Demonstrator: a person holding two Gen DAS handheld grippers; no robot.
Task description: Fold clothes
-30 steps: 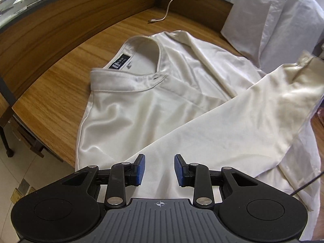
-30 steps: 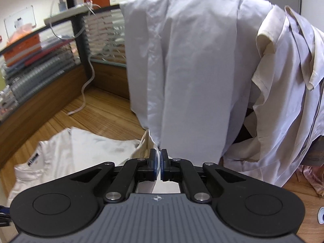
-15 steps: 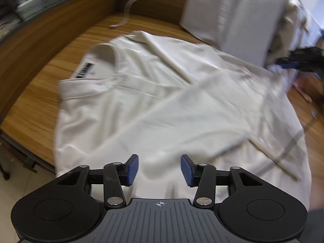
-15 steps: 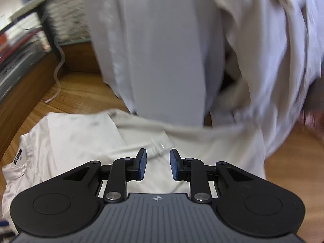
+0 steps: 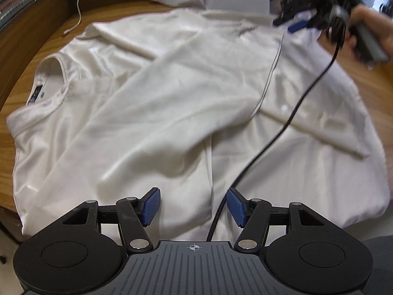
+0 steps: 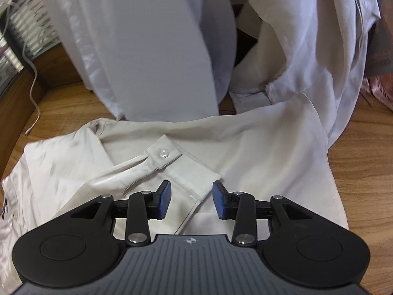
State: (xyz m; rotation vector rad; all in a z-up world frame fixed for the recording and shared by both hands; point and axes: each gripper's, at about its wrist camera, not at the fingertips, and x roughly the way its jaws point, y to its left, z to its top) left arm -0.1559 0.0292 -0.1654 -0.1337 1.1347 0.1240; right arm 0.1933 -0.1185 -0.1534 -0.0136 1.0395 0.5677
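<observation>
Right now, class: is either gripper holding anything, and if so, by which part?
Nothing is held. The left gripper is open above the shirt, and the right gripper is open over the sleeve cuff.

Both my feeds are evenly bright, soft indoor light from overhead, no hard shadows. On the left wrist view the cream shirt (image 5: 172, 103) carries a satin sheen toward 9 o'clock, and the right gripper (image 5: 298, 24) at 1 o'clock is smeared by motion blur. The wooden table (image 5: 27, 56) bows at the rim (fisheye bending). On the right wrist view the hanging white garments (image 6: 157, 49) at 12 o'clock look soft, slightly blurred
</observation>
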